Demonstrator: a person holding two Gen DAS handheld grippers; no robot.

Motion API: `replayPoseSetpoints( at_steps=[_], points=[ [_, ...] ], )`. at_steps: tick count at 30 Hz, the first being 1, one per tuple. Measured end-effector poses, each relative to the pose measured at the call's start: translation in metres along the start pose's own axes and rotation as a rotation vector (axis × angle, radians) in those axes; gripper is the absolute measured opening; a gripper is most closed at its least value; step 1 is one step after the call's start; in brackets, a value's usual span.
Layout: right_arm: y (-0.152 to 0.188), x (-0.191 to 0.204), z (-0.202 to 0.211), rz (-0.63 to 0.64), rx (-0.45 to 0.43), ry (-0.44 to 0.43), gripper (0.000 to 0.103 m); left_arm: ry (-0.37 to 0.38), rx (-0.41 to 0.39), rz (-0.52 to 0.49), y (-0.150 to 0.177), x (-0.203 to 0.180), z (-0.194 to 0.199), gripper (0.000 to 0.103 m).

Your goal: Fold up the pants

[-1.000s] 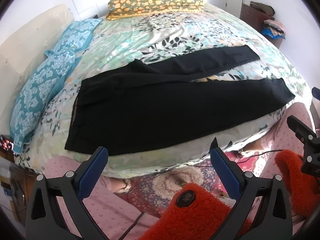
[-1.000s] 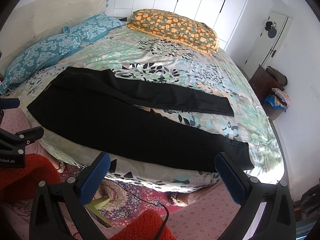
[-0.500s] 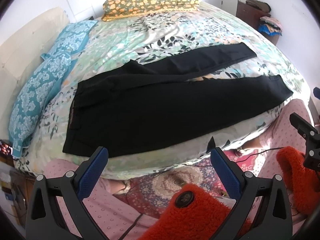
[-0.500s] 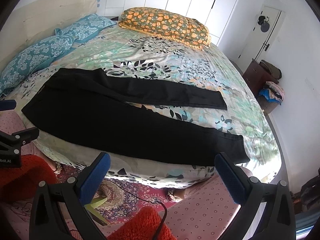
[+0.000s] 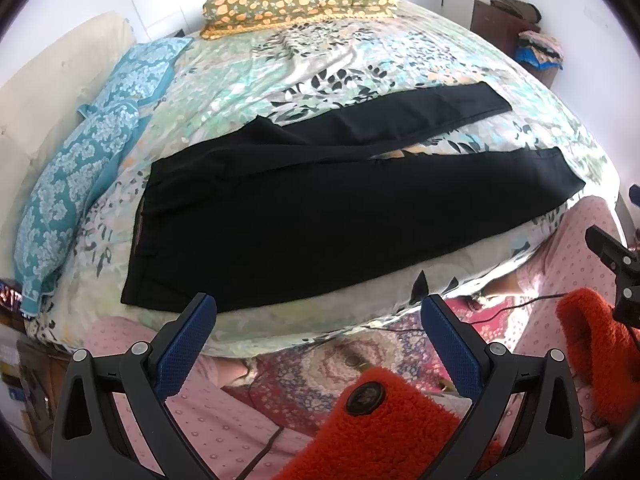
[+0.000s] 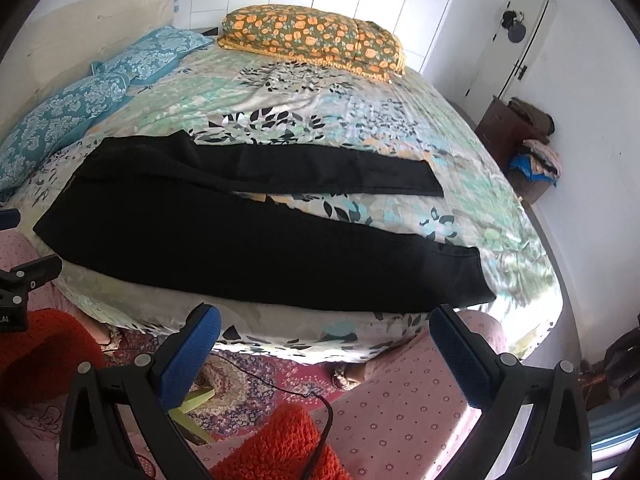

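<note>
Standing at the bed's [image 6: 360, 80] near edge, a person holds 2 tongs over the black pants [image 6: 248, 248], both spread wide and gripping nothing. Laid flat along that edge, the pants have their waistband toward the blue pillows [image 6: 80, 100] and 2 legs splayed apart toward the foot, apparently so one can be folded over the other. Left gripper [image 5: 318, 322] faces the waist end, right gripper [image 6: 324, 330] the cuffs.

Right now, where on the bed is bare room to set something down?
Free: the wide bedspread between the pants and orange pillow, plus the strip past the leg ends. Narrow wedge between the legs. Crowded: near edge, and blue pillows by the waistband.
</note>
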State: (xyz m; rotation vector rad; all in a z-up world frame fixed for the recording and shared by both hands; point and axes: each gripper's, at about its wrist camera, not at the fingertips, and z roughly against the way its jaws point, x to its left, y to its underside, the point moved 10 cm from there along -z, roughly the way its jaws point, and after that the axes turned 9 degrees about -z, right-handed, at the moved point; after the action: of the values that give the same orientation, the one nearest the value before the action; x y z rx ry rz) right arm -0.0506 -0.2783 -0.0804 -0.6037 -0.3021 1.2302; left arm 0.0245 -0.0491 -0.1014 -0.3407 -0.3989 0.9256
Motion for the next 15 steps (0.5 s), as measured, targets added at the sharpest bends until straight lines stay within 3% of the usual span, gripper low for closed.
replayPoseSetpoints(
  at_steps=[15],
  points=[
    [-0.006,0.045,0.001,0.1,-0.006,-0.098,0.103,-0.013,-0.002,0.099,0.008,0.027,-0.001,0.102]
  ],
)
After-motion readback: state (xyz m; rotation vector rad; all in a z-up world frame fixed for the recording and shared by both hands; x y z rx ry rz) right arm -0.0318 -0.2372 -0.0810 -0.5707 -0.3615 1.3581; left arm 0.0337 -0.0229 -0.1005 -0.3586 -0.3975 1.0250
